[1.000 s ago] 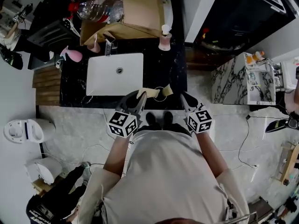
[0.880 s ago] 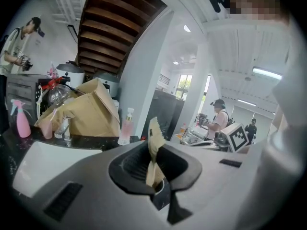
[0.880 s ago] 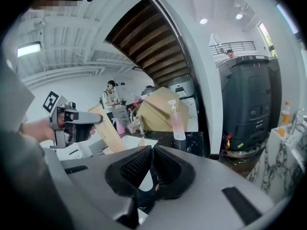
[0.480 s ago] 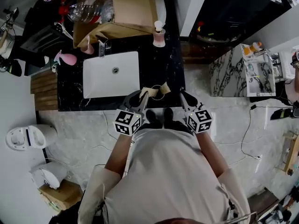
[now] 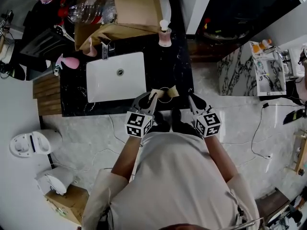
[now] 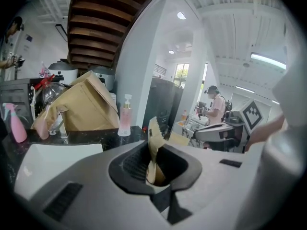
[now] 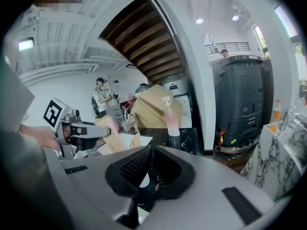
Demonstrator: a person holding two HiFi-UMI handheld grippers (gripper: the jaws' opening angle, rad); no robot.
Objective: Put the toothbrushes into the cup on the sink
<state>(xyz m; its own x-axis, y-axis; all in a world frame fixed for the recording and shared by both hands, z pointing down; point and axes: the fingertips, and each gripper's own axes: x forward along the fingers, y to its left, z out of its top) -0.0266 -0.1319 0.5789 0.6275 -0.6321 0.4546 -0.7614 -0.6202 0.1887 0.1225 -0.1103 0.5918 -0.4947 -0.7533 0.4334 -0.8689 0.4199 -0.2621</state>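
In the head view my left gripper [image 5: 149, 97] hangs over the front edge of the black counter [image 5: 177, 66]. It is shut on a flat tan cardboard toothbrush packet [image 5: 154, 94]. The left gripper view shows that packet [image 6: 153, 143] standing upright between the pads of the left gripper [image 6: 152, 150]. A small dark cup [image 5: 164, 94] sits just right of the packet, with a second tan piece [image 5: 172, 92] at its rim. My right gripper [image 5: 191, 98] is right of the cup, shut, and I see nothing held in the right gripper [image 7: 150, 152].
A white basin [image 5: 117, 75] with a faucet [image 5: 106, 47] fills the counter's left half. A pink pump bottle [image 5: 164, 36] stands at the back, beside an open cardboard box [image 5: 132, 8]. A pink spray bottle [image 5: 69, 61] sits at the far left. A person [image 6: 213, 104] stands in the background.
My left gripper has moved right and down with the tan packet, closer to the cup. The right gripper has stayed where it was.
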